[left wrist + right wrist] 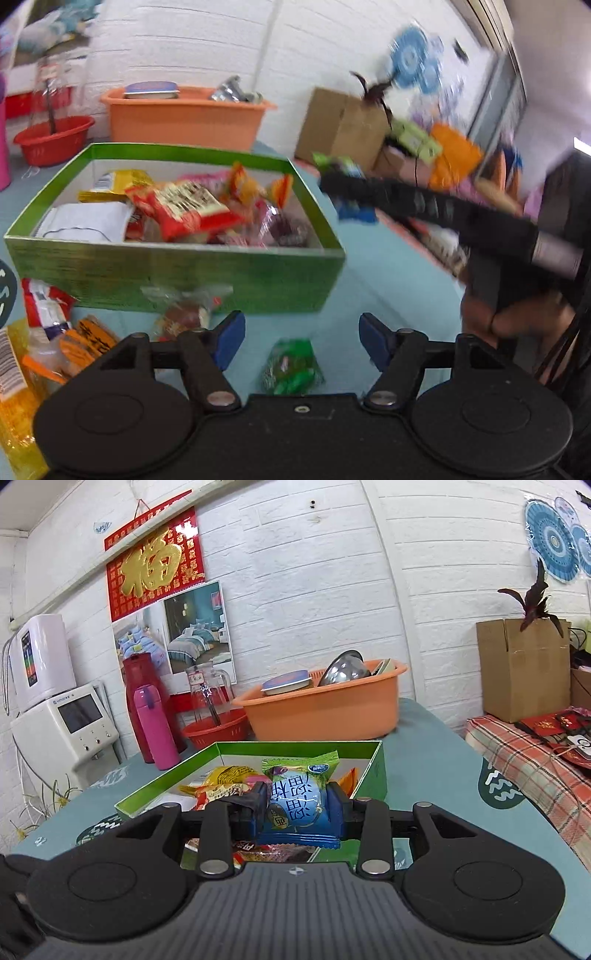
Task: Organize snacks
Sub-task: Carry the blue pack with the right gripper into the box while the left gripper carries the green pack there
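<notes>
White brick wall backs your teal worktop (436,760), where an orange tub (325,712) sits behind the green box (177,273) of snacks. Your right tongs (301,806) are clamped on a blue-and-green snack packet (301,797), carried above the near edge of the box; its long axis runs away from you, green crimped end pointing toward the wall, blue end toward the camera, and the fingers (255,805) press its two long sides. Your left tongs (301,341) stand wide apart with nothing between them, low over the worktop in front of the box. A small green packet (293,367) lies just beyond them on the worktop, and more loose packets (66,332) sit to your left.
</notes>
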Action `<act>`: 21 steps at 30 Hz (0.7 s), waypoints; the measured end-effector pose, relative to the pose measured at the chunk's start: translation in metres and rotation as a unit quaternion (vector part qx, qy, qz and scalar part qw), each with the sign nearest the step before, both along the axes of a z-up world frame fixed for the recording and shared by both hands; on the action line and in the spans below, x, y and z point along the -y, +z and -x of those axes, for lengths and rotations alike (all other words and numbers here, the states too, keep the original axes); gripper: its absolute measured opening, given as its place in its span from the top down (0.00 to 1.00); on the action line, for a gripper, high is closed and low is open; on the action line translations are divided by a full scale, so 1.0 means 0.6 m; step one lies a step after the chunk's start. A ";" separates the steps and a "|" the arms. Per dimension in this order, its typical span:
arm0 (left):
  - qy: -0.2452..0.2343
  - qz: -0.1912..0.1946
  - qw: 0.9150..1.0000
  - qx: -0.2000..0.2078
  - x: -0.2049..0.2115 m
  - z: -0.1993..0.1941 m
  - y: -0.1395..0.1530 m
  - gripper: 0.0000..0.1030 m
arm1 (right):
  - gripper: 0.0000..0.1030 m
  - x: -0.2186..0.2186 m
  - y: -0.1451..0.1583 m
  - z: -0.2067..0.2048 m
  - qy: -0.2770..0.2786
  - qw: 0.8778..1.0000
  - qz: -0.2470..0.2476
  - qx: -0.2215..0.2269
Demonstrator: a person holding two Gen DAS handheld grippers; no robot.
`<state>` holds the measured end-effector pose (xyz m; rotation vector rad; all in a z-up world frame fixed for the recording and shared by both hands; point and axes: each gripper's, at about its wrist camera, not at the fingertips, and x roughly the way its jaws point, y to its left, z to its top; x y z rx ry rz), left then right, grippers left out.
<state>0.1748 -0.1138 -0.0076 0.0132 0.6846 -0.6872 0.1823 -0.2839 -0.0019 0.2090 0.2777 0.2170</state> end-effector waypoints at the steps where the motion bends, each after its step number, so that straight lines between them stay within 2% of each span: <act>1: -0.009 -0.013 1.000 -0.001 0.008 0.001 -0.008 0.00 | 0.40 -0.001 -0.001 0.001 0.002 1.000 0.001 -0.002; 5: -0.016 -0.035 0.999 -0.021 0.017 -0.010 -0.038 0.00 | 0.40 0.000 -0.005 0.004 0.005 1.000 0.001 -0.007; 7: -0.020 -0.035 0.999 -0.037 0.014 -0.019 -0.050 0.21 | 0.40 0.003 -0.007 0.005 0.004 1.000 -0.002 -0.010; 9: -0.014 -0.021 0.999 -0.047 0.006 -0.024 -0.046 0.28 | 0.40 0.004 -0.008 0.007 0.005 1.000 -0.002 -0.011; 13: -0.005 0.056 0.996 -0.069 -0.025 -0.034 -0.016 0.29 | 0.40 0.005 -0.004 0.008 0.011 1.000 -0.003 -0.007; 16: 0.018 0.094 0.995 -0.032 -0.043 -0.045 0.035 0.29 | 0.40 0.002 0.004 0.003 0.012 1.000 0.003 0.000; 21: 0.069 0.162 0.984 0.013 -0.050 -0.083 0.102 0.29 | 0.40 -0.003 0.021 -0.015 0.015 1.000 0.007 0.020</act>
